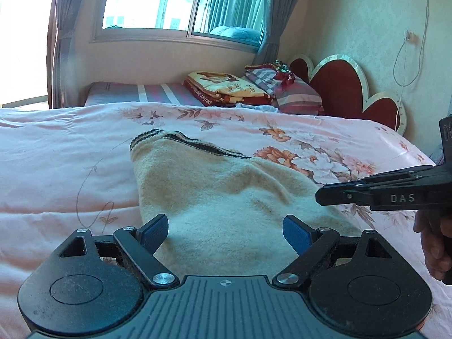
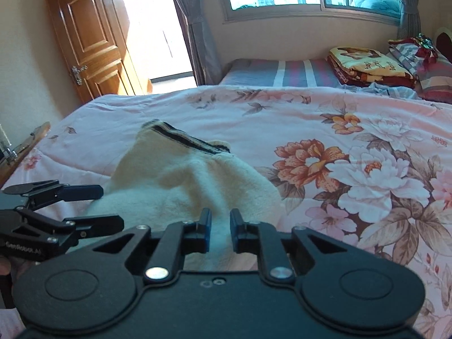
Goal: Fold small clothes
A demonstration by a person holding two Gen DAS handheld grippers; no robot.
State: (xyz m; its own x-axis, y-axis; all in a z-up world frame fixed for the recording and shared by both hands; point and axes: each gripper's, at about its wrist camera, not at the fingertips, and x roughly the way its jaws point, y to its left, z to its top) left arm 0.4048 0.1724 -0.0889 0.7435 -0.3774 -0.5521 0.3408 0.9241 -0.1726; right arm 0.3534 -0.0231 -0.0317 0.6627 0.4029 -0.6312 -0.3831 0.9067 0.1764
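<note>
A small cream knitted garment (image 1: pixel 214 197) with a dark striped hem (image 1: pixel 186 141) lies bunched on the pink floral bedspread (image 1: pixel 56 163). My left gripper (image 1: pixel 225 233) is open wide, its blue pads on either side of the garment's near edge, holding nothing. It shows from the side in the right wrist view (image 2: pixel 108 206). My right gripper (image 2: pixel 220 231) hovers over the garment's (image 2: pixel 180 180) near right part with its jaws nearly closed, a narrow gap between them and nothing clearly held. In the left wrist view it comes in from the right (image 1: pixel 320 195).
The bed fills both views. Folded blankets (image 1: pixel 226 87) and striped pillows (image 1: pixel 293 93) lie at the far end by a red heart headboard (image 1: pixel 339 87). A wooden door (image 2: pixel 90 39) stands left of the bed. A window (image 1: pixel 180 0) is behind.
</note>
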